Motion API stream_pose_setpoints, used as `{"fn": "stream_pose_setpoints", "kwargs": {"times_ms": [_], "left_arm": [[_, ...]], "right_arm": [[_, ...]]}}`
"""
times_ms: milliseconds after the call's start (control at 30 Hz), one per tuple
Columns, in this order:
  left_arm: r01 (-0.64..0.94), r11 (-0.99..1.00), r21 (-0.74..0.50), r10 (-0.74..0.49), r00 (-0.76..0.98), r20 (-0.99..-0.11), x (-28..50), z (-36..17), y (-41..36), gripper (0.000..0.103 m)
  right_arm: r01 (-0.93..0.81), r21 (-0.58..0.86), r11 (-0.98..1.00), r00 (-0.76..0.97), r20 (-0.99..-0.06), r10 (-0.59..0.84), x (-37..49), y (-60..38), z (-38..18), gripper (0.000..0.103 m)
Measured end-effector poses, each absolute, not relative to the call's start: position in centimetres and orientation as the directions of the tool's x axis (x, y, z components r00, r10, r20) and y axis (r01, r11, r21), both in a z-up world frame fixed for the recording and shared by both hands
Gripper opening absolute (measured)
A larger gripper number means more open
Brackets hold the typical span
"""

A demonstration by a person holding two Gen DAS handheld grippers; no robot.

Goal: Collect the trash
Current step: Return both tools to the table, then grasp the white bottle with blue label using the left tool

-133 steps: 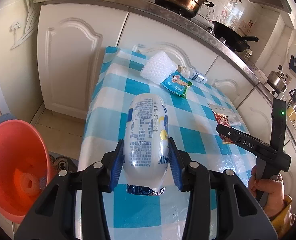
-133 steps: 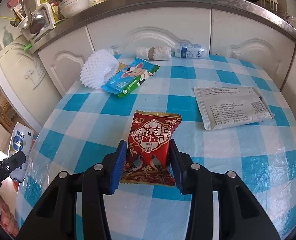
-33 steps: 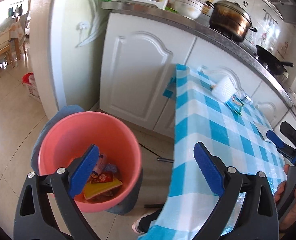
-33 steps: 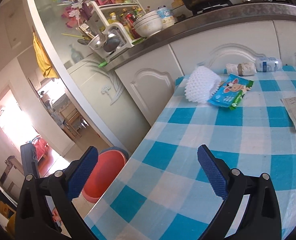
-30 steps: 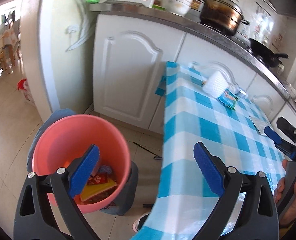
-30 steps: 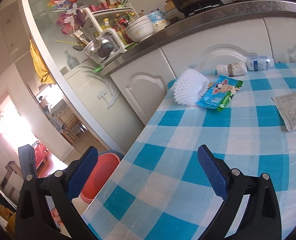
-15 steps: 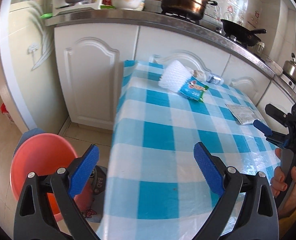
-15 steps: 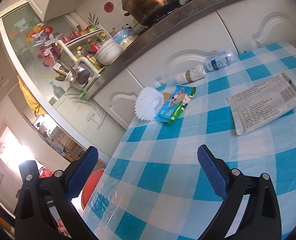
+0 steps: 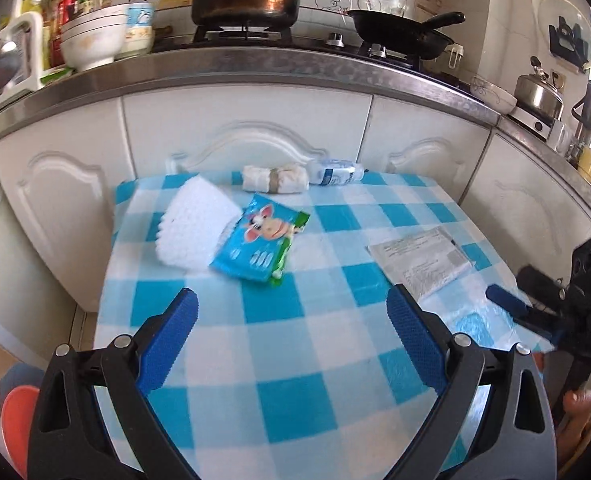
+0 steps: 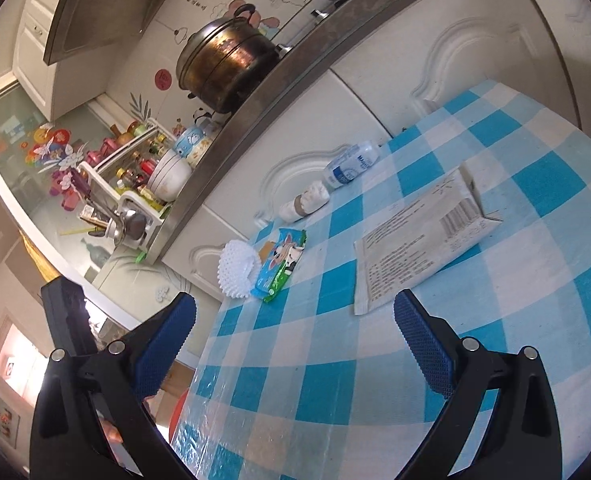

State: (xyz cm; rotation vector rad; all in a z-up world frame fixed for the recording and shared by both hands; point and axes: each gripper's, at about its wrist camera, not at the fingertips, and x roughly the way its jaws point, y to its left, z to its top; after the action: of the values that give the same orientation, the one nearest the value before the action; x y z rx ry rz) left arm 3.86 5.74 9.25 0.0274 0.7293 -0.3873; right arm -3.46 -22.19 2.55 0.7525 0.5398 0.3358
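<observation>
Now both tongs gape, empty; blue wrapper (image 9: 260, 243) lies lengthwise toward cabinets (image 9: 251, 132)

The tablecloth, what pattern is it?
Blue and white checks on the tablecloth, clearest in the left wrist view.

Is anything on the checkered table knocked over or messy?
Yes. A small plastic bottle lies on its side at the table's far edge, beside a rolled white bundle. A blue snack wrapper leans crookedly on white foam netting. Nothing looks spilled.
</observation>
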Motion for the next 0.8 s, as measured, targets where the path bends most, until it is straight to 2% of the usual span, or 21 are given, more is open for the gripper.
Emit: {"fn": "stream_pose_setpoints", "kwargs": {"times_ms": [233,333,567,600,700,800], "left_arm": [[0.374,0.925,-0.062,-0.327,0.705,-0.629,12.6,9.6,-2.7,0.096],[0.359,0.929,-0.088,-0.331,0.703,-0.629,16.5,9.1,-5.4,0.096],[0.227,0.972,-0.058,-0.212,0.748,-0.629,23.4,6.8,-9.4,0.095],[0.199,0.979,-0.04,-0.179,0.753,-0.633,24.0,6.3,-9.8,0.093],[0.113,0.993,-0.016,-0.097,0.76,-0.642,25.9,5.3,-10.5,0.078],[0.065,0.998,-0.018,-0.061,0.756,-0.651,27.3,4.7,-11.0,0.076]], "right_arm": [[-0.048,0.774,0.631,0.853,-0.297,0.428,-4.1,-26.0,1.8,0.098],[-0.036,0.783,0.621,0.858,-0.294,0.421,-4.1,-27.0,1.4,0.098],[-0.007,0.8,0.6,0.86,-0.301,0.412,-3.9,-28.2,0.3,0.098],[-0.003,0.8,0.6,0.862,-0.302,0.408,-3.9,-28.4,0.2,0.098],[0.002,0.799,0.601,0.864,-0.304,0.401,-3.9,-28.7,0.1,0.098],[0.004,0.799,0.601,0.865,-0.305,0.399,-4.0,-28.9,0.1,0.098]]}}
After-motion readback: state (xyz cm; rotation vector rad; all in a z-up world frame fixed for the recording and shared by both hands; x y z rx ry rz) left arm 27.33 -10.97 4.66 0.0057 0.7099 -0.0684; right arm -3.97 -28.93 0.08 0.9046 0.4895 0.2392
